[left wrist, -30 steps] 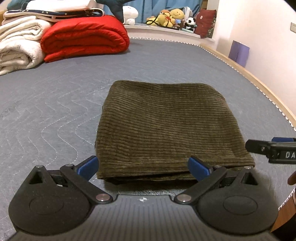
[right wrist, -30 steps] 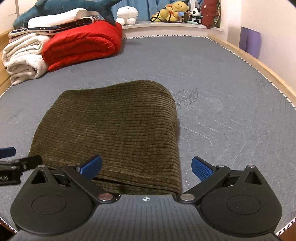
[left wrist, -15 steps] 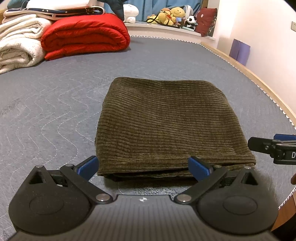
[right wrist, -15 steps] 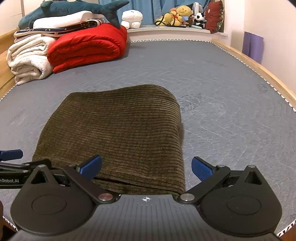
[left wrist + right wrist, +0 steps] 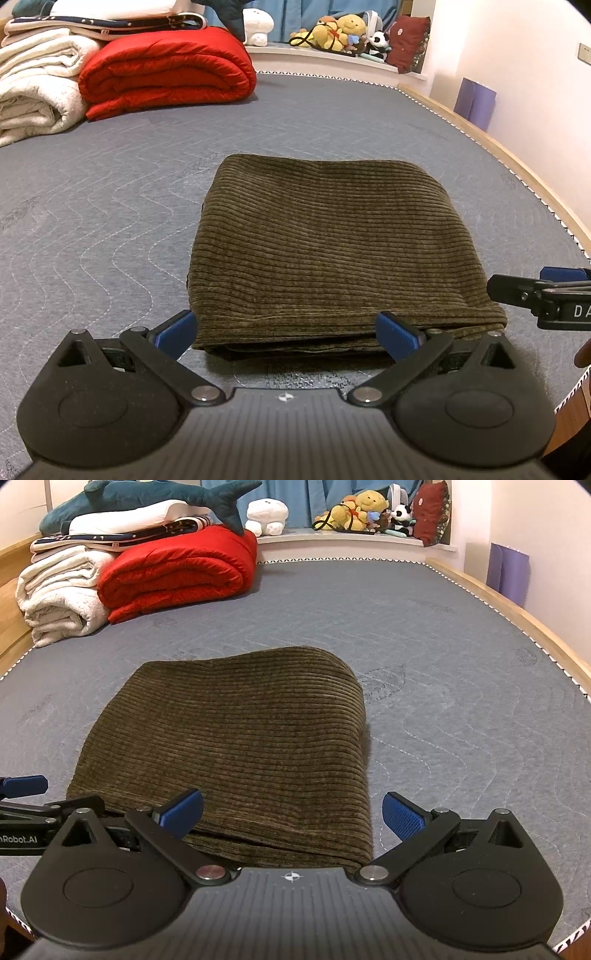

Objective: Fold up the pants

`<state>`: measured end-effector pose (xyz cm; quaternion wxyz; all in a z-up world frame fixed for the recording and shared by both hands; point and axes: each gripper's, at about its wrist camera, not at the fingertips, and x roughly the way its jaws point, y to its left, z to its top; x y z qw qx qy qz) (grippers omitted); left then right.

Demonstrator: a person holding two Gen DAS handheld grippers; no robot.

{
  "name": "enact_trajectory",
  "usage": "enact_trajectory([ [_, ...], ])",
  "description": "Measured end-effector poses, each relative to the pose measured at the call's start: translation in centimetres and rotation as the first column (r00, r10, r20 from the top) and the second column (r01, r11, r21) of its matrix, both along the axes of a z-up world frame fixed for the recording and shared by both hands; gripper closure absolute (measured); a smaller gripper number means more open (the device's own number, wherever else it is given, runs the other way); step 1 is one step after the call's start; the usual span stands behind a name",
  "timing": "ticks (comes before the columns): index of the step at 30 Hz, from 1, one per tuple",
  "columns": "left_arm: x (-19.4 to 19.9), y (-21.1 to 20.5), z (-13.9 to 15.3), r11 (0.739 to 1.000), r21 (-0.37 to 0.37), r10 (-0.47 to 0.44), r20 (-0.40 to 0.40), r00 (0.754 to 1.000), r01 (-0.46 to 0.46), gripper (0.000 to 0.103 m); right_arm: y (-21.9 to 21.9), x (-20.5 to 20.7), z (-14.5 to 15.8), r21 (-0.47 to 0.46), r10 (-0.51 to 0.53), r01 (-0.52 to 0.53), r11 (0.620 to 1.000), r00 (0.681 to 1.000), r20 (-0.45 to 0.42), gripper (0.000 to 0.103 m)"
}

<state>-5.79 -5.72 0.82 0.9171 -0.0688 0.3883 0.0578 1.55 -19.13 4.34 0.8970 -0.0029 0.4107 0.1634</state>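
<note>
Pants (image 5: pixel 332 243) lay folded into a compact olive corduroy rectangle on the mattress (image 5: pixel 110 206), toward its near edge and roughly mid-width; stacked layers showed along the near side of the bundle; top surface flat, ribs running crosswise. Left claw (image 5: pixel 286 330) was released, blue pads spread wide, holding nothing; it sat low just before the near left part of the bundle, left pad just beside the corner, contact not resolvable. Right claw (image 5: pixel 291 812) likewise released and empty, fingers wide apart, straddling the near right corner of the pants (image 5: pixel 236 746); the right pad stood clear over bare mattress (image 5: pixel 461 701). Each claw's tip showed at the edge of the other's view. At the far left corner of the mattress: rolled red quilt (image 5: pixel 177 574), beside folded white blankets (image 5: pixel 59 594); a shark plush (image 5: pixel 147 494) lay on top of the pile. Soft toys (image 5: pixel 358 513) lined the ledge beyond the far edge; wooden bed frame (image 5: pixel 517 616) along the right edge.
</note>
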Motion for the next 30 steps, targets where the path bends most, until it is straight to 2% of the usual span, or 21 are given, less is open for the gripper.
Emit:
enact_trajectory([
  [30, -0.12, -0.42, -0.25, 1.000, 0.010, -0.027, 0.009, 1.000, 0.027, 0.000, -0.22, 0.07, 0.15, 0.011, -0.001, 0.001, 1.000, 1.000, -0.001, 0.001],
])
